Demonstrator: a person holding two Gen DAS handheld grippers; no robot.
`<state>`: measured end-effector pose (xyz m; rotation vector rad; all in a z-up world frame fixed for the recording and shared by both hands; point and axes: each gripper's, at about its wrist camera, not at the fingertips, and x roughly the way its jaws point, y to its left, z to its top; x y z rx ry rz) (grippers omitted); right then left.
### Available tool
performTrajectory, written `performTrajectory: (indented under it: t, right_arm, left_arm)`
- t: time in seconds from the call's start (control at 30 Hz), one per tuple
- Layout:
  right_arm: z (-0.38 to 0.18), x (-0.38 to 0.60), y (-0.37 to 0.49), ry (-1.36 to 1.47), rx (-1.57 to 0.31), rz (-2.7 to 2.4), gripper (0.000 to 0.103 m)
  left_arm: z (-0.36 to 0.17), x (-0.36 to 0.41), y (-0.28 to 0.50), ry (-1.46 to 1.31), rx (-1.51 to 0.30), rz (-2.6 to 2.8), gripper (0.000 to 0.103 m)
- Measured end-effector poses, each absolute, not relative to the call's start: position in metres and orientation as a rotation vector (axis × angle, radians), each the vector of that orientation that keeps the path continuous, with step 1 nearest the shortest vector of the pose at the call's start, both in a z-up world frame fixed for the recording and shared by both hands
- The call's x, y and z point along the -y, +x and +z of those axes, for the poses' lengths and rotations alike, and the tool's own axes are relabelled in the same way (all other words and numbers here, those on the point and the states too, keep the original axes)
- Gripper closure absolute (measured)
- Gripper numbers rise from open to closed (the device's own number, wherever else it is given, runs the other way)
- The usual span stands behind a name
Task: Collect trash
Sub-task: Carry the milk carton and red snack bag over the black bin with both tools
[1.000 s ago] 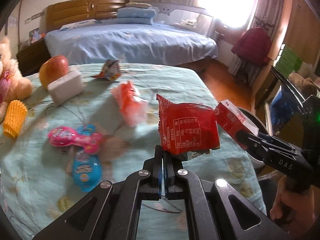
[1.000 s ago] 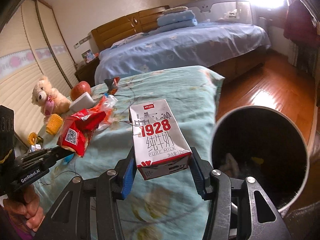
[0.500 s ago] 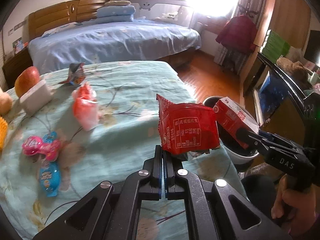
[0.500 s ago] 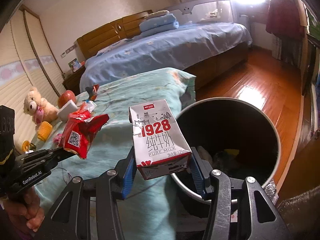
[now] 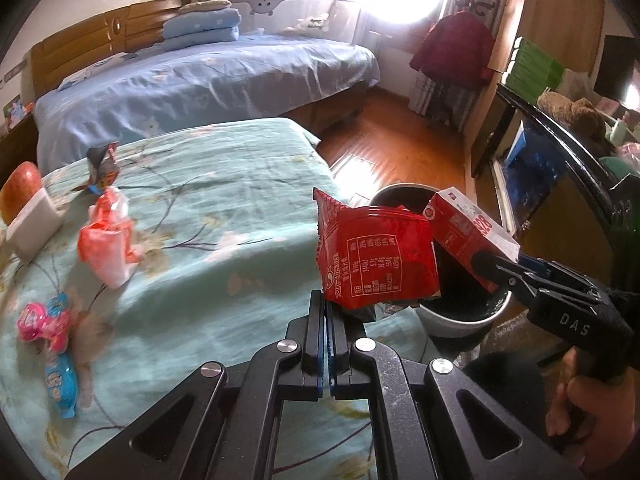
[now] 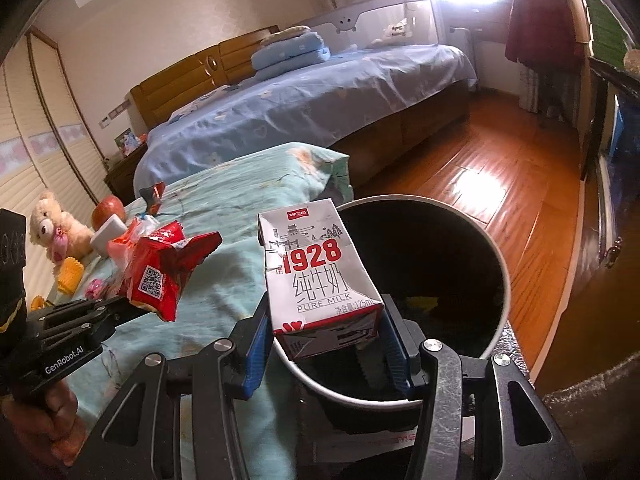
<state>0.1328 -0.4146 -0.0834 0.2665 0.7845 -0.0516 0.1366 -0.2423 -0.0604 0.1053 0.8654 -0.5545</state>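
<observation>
My left gripper point(image 5: 330, 312) is shut on a red snack wrapper point(image 5: 376, 258), held at the table's right edge beside the bin; it also shows in the right wrist view point(image 6: 160, 268). My right gripper point(image 6: 324, 332) is shut on a white and red 1928 milk carton point(image 6: 316, 268), held over the near rim of a round black trash bin point(image 6: 502, 264). The carton point(image 5: 468, 236) and bin point(image 5: 460, 322) also show in the left wrist view. A pink-white wrapper point(image 5: 106, 240), a small dark wrapper point(image 5: 102, 166) and pink and blue candy packets point(image 5: 48, 320) lie on the teal tablecloth point(image 5: 208, 224).
An apple point(image 5: 20, 190), a white block point(image 5: 30, 222), a teddy bear point(image 6: 52, 224) and a yellow toy point(image 6: 70, 276) sit at the table's left. A blue bed point(image 5: 208, 80) stands behind. Wooden floor point(image 6: 512, 184) lies right of the bin, with a dark cabinet point(image 5: 560, 168) beyond.
Both grippers have moved right with their loads. The milk carton went from over the table to over the bin's near rim. The wrapper now sits next to the bin.
</observation>
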Motion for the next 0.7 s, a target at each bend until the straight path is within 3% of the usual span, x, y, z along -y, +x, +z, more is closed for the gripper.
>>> performTrajectory:
  t: [0.7]
  right_arm:
    - [-0.090, 0.445, 0.134, 0.285, -0.802, -0.114, 0.053]
  left_arm:
    - [-0.071, 0.293, 0.154, 0.144, -0.898, -0.595, 0.103]
